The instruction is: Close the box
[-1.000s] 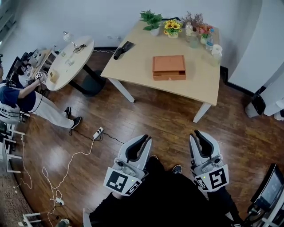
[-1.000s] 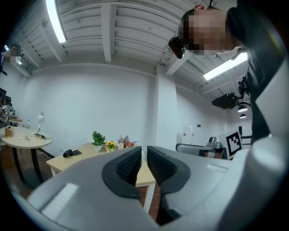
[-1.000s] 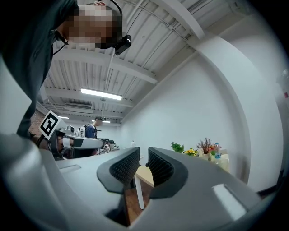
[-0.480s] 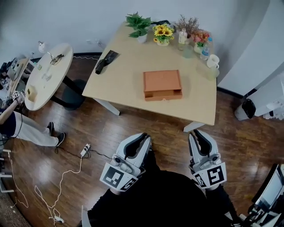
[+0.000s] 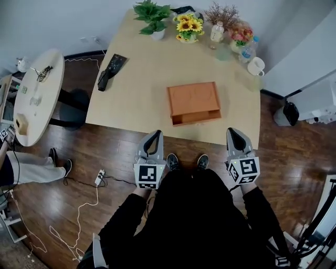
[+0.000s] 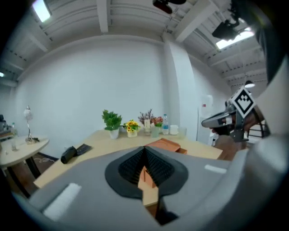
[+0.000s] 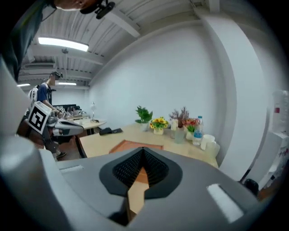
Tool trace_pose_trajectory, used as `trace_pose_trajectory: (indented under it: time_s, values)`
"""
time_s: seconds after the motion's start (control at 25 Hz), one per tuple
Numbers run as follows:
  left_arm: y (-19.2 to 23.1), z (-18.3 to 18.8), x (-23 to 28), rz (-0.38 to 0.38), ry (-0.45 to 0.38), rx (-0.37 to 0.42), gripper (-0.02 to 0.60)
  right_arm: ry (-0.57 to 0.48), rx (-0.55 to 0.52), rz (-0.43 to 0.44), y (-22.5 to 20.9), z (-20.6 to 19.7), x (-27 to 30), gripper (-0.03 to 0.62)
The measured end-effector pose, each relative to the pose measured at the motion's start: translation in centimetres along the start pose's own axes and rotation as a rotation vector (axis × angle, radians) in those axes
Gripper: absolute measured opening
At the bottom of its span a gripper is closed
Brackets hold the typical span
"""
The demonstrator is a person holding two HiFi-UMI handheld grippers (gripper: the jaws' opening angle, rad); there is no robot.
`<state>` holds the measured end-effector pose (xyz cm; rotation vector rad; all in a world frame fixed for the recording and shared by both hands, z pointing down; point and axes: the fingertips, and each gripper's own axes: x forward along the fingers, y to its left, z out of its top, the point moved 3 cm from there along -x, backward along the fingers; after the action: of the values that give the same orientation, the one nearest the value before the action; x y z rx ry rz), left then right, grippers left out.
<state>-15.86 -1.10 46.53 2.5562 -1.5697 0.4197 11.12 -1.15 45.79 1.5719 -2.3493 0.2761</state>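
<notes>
Okay, head view: your left tool [image 5: 156, 134] sits lower centre-left of the frame and your right tool [image 5: 232, 131] lower centre-right. Both point up-frame at the table [image 5: 131, 100], with their tips at its near edge. Marker cubes face the camera.

Left tool: jaws have just been closing and now meet tip to tip, with nothing between them. Right tool is the same: just been closing, tips together, empty. Each tool's own view shows the dark ribbed pads meeting in a point, with the tabletop beyond.

The box [image 5: 193, 102] is orange and flat, in the middle of the table, up-frame between your two tools and touching neither. Its near side shows a dark slot, so it's not fully closed. It's turned slightly against the table edge.

Along the table's far edge, at the top of the frame:
- a plant [image 5: 152, 13]
- sunflowers [image 5: 187, 25]
- a bottle [image 5: 216, 32]
- a mug [image 5: 256, 66], at the right end of the row

A black case [image 5: 109, 69] lies near the table's left edge.

A round table [image 5: 38, 94] stands at mid-left. The floor [image 5: 79, 210] is dark wood, with a power strip [image 5: 99, 176] and white cable at lower left. Your shoes [image 5: 172, 161] show between the tools, just below the table edge.
</notes>
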Motion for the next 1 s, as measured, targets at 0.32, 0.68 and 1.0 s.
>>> trace_pose_trajectory:
  time_s: [0.32, 0.68, 1.0]
  values:
    - [2.4, -10.7, 7.8, -0.085, 0.363, -0.247, -0.020, 0.369, -0.037, 0.086, -7.2, -11.2, 9.0, 0.000]
    - [-2.5, -14.7, 8.9, -0.245, 0.566, 0.045, 0.001, 0.508, -0.322, 0.282, -6.9, -15.5, 9.8, 0.000]
    - [-2.5, -14.3, 11.4, -0.213, 0.591, 0.020, 0.023, 0.462, -0.396, 0.398, -3.6, -14.6, 11.7, 0.000]
